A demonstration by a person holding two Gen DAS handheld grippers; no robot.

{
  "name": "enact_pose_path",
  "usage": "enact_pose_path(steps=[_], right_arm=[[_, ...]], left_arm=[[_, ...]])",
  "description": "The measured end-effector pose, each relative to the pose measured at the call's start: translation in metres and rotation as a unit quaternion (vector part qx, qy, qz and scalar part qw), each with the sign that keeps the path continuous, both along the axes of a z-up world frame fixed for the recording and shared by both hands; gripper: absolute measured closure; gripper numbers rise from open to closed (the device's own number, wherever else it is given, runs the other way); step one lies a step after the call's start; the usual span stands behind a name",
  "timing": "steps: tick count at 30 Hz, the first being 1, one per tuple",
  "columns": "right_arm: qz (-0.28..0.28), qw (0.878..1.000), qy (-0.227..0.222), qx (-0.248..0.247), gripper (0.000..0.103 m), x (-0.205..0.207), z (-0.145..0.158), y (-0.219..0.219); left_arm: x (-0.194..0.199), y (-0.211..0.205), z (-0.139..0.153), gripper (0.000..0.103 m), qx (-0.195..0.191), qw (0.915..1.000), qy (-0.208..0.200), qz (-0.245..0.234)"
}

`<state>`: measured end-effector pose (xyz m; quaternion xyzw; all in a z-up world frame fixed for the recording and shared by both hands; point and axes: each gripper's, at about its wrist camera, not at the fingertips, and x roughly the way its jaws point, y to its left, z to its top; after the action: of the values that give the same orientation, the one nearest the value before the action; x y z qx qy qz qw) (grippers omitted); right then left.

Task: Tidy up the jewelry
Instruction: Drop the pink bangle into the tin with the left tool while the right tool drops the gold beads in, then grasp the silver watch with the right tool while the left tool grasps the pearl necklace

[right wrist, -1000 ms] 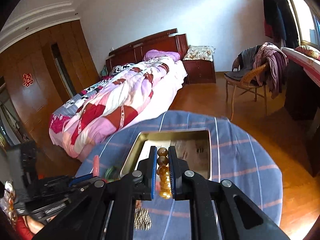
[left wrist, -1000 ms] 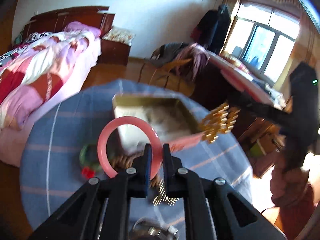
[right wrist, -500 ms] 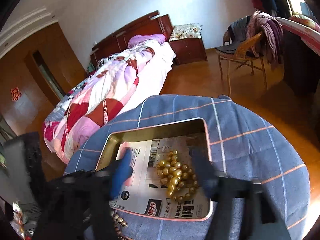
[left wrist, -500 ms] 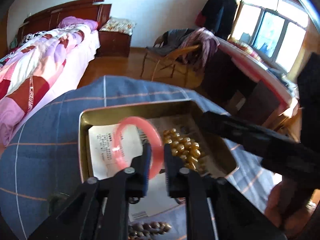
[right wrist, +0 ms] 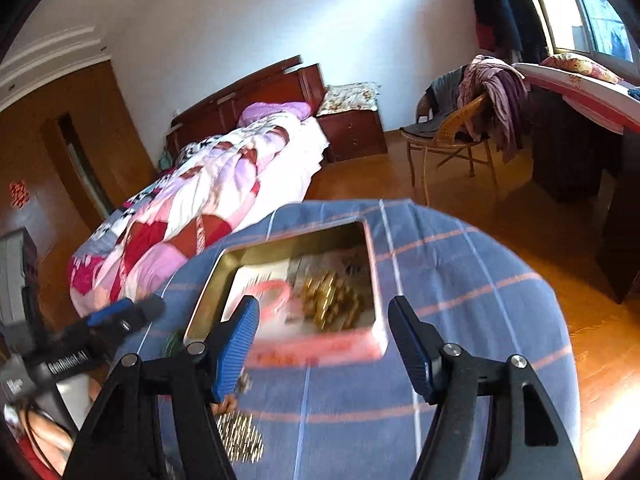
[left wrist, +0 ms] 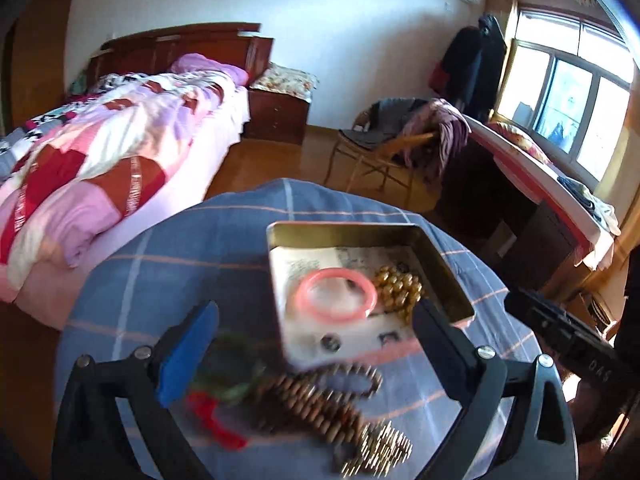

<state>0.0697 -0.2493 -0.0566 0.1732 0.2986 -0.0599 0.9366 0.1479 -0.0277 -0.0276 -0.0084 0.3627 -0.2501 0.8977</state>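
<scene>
Your tin tray (left wrist: 440, 256) is dull gold metal with a soft sheen on its walls, lined with matt printed newspaper (left wrist: 304, 268). On that paper lies a pink bangle (left wrist: 337, 295), smooth and glossy like polished stone or plastic, beside gold beads (left wrist: 398, 286) that shine like metal. Near the table's front edge you have brown beads (left wrist: 316, 400) that look like matt wood, and a bunch of bright brassy metal pieces (left wrist: 380, 454). The tablecloth (right wrist: 460, 280) is woven blue cloth with pink stripes, matt. Your left gripper (left wrist: 316, 332) has matt black plastic arms, shiny metal screws and blue ribbed rubbery pads (right wrist: 238, 344).
</scene>
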Motion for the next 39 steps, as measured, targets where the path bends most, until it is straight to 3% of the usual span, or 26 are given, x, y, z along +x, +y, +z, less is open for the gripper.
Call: enact_pose_path(steps=[6, 10, 18, 26, 35, 36, 39], right_arm=[[0.029, 1.0, 0.01, -0.006, 0.036, -0.035, -0.01, 0.03], [0.075, 0.997, 0.023, 0.003, 0.036, -0.05, -0.021, 0.059], [0.135, 0.99, 0.047, 0.01, 0.036, -0.063, -0.038, 0.1], [0.205, 0.975, 0.082, -0.034, 0.036, -0.046, -0.052, 0.145], [0.234, 0.957, 0.15, -0.079, 0.036, -0.013, -0.084, 0.179], [0.233, 0.956, 0.154, -0.085, 0.038, -0.014, -0.087, 0.181], [0.242, 0.951, 0.147, -0.121, 0.072, -0.02, -0.086, 0.188]], left_arm=[[-0.037, 0.053, -0.007, 0.004, 0.008, 0.9991, -0.003, 0.042], [-0.057, 0.085, -0.02, 0.004, -0.009, 0.9976, 0.025, 0.065], [-0.084, 0.109, -0.047, 0.005, 0.002, 0.9953, 0.054, 0.08], [-0.097, 0.124, -0.056, 0.006, 0.022, 0.9943, 0.049, 0.092], [-0.097, 0.134, -0.063, 0.006, 0.045, 0.9916, 0.044, 0.113], [-0.097, 0.134, -0.063, 0.005, 0.044, 0.9917, 0.046, 0.112], [-0.097, 0.133, -0.063, 0.005, 0.037, 0.9926, 0.046, 0.106]])
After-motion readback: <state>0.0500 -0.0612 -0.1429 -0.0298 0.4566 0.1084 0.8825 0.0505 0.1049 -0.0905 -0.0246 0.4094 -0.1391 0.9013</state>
